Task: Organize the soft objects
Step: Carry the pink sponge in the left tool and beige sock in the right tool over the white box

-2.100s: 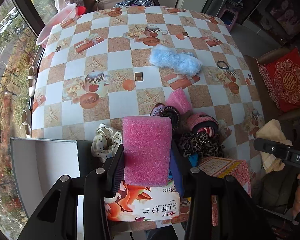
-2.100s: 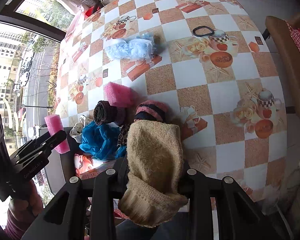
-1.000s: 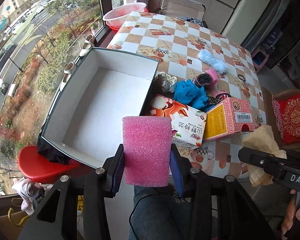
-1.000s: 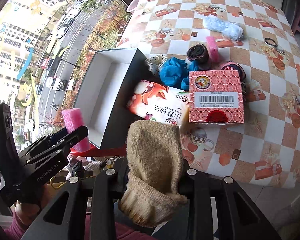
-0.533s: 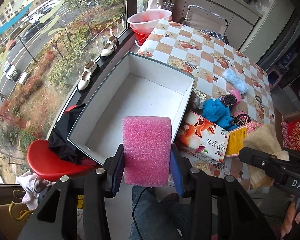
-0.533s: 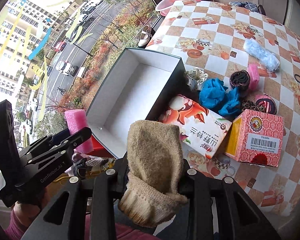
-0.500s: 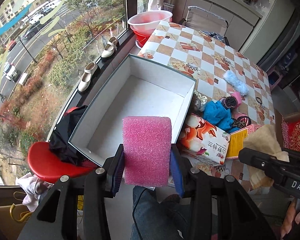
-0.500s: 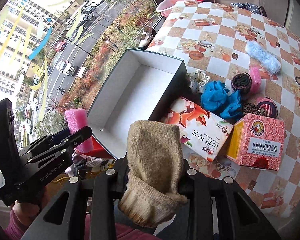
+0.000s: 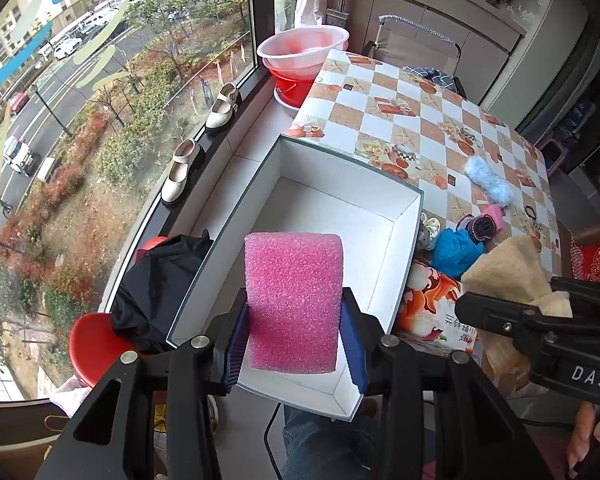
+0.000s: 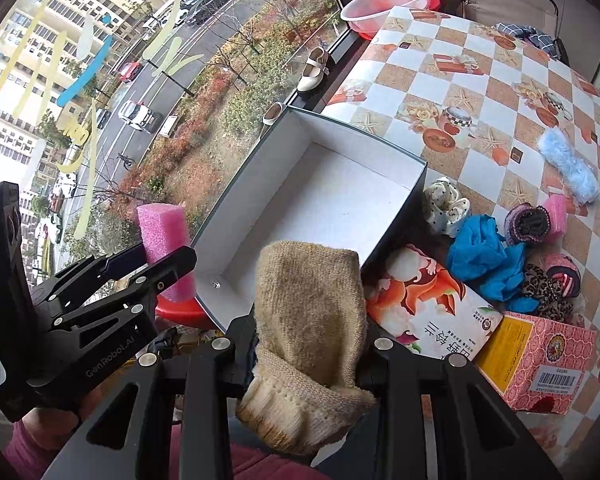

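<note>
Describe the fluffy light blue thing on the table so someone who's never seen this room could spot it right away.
Start at the checkered orange-and-white tablecloth. Beyond the large open white cardboard box and the heap of small fabric items beside it, the fluffy light blue elongated piece lies by itself. Unlike the bundled heap, it is pale, furry and stretched out.

Bright pink sponge (image 9: 294, 300), tan knitted sock (image 10: 310, 320) with cream cuff, white-lined grey box (image 9: 332, 216), orange-and-white checked tablecloth (image 9: 412, 120), blue cloth (image 10: 484, 256), pale blue fluffy thing (image 10: 568, 170), red patterned carton (image 10: 540, 364)
</note>
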`<state>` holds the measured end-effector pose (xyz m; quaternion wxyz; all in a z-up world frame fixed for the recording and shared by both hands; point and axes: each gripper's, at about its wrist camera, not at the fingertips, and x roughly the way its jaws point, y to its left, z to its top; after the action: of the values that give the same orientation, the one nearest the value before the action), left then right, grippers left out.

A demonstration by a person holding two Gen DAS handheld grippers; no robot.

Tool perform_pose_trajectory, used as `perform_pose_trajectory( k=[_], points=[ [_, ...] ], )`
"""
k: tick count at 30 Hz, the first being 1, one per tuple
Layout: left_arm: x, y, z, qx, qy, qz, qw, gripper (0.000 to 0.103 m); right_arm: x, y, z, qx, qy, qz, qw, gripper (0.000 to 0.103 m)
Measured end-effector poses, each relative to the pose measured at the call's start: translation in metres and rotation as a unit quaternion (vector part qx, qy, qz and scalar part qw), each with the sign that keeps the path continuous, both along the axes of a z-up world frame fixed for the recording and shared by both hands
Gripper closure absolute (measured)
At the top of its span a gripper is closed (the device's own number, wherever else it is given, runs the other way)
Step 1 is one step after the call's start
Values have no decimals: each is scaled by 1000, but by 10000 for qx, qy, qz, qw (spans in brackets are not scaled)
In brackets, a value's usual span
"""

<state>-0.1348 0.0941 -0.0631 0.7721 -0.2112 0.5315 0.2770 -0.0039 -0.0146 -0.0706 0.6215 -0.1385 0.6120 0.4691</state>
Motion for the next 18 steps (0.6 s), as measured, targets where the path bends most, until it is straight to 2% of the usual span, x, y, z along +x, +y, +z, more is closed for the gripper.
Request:
perform_pose_trajectory(
  k=[18],
  points=[
    [7,46,-15,-198,129,31,9997,57,8,54,-15,-198,159,192,9995,69]
  ],
)
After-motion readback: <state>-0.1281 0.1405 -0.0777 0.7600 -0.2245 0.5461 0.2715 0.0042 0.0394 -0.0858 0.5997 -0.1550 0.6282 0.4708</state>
